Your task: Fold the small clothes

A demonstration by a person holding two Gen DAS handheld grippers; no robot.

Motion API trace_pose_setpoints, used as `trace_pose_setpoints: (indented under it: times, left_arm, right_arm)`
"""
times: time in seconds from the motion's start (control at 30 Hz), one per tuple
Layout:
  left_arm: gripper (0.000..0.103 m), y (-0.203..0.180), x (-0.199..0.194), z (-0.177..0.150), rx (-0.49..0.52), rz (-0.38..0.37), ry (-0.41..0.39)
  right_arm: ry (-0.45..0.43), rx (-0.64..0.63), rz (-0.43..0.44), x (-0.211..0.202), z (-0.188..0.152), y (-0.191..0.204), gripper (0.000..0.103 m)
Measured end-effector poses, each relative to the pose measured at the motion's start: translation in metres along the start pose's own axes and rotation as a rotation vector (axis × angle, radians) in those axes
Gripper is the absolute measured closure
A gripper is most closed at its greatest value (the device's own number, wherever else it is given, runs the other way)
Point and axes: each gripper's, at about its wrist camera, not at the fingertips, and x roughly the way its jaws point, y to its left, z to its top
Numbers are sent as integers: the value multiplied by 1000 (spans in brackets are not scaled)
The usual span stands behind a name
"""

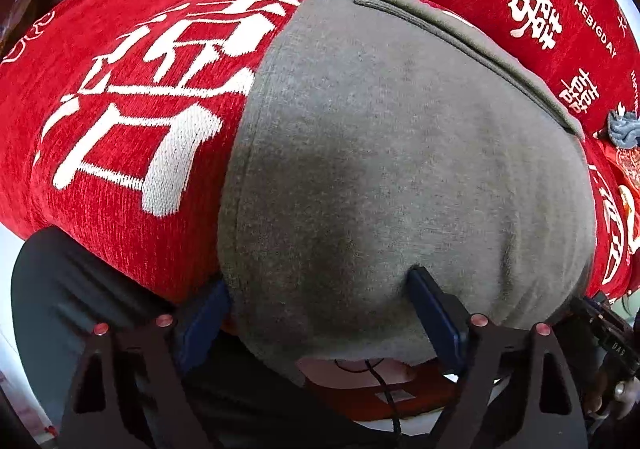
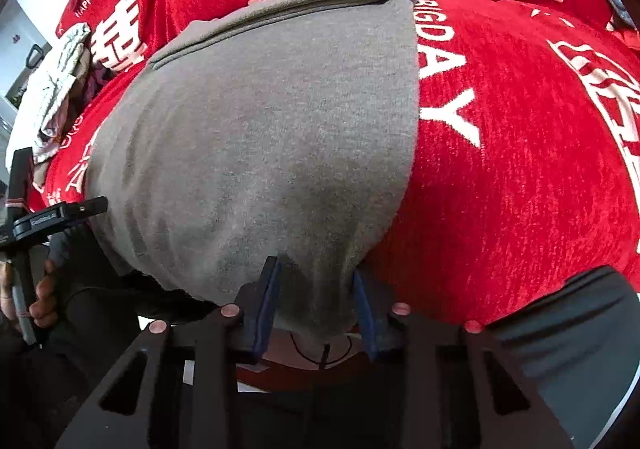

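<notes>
The grey knit garment (image 1: 400,153) lies flat on a red cloth with white lettering (image 1: 120,121) that covers the desk, its near hem towards both cameras and its long axis running away to a far edge that looks already doubled. The left tool (image 1: 320,313) stands wide, its pads straddling the near hem's left corner without pinching it. The right tool (image 2: 314,305) is narrower, its pads set either side of a bunched bit of hem at the right corner; whether they actually press I cannot tell. The step looks like gripping both near corners; next, both tools likely need to close firmly, then lift and carry the hem over to the far edge
</notes>
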Motion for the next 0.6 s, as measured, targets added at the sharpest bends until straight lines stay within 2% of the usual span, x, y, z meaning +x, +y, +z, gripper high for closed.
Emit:
trace_pose_setpoints:
  times: [0.03, 0.07, 0.1, 0.2, 0.23, 0.27, 0.3, 0.33, 0.37, 0.4, 0.43, 0.47, 0.6]
  left_arm:
    - [14, 2, 0, 0, 1, 0, 3]
    - [2, 2, 2, 0, 2, 4, 9]
    - [0, 5, 7, -2, 2, 12, 46]
    - [0, 7, 9, -1, -10, 9, 51]
    - [1, 8, 8, -1, -12, 5, 49]
    - [5, 9, 8, -1, -14, 3, 46]
    - [12, 9, 5, -2, -14, 3, 39]
    - [16, 9, 2, -3, -9, 3, 33]
    - [27, 10, -2, -4, -3, 5, 28]
    - [45, 10, -7, -6, 9, 2, 23]
    - [57, 6, -11, -5, 24, -4, 21]
    - [84, 6, -16, -6, 39, -21, 21]
    - [86, 10, -23, -2, 3, -73, 26]
  right_arm:
    - [10, 3, 9, 2, 0, 0, 50]
    - [21, 4, 42, 5, 0, 0, 42]
    - [23, -7, 56, 7, 0, 4, 32]
    - [33, -66, -15, 12, -1, 18, 34]
    - [30, -71, -39, 12, -1, 19, 46]
    - [24, -58, -45, 10, -1, 17, 58]
    - [20, -41, -42, 9, -1, 13, 91]
    - [21, -15, -11, 8, 1, 9, 90]
    - [19, -1, 15, 7, 0, 5, 91]
    - [12, -3, 38, 4, -1, 4, 91]
    - [1, -14, 59, 0, -1, 5, 91]
    - [-16, -22, 85, -5, -1, 5, 91]
    - [-106, 16, 203, -28, 14, 1, 91]
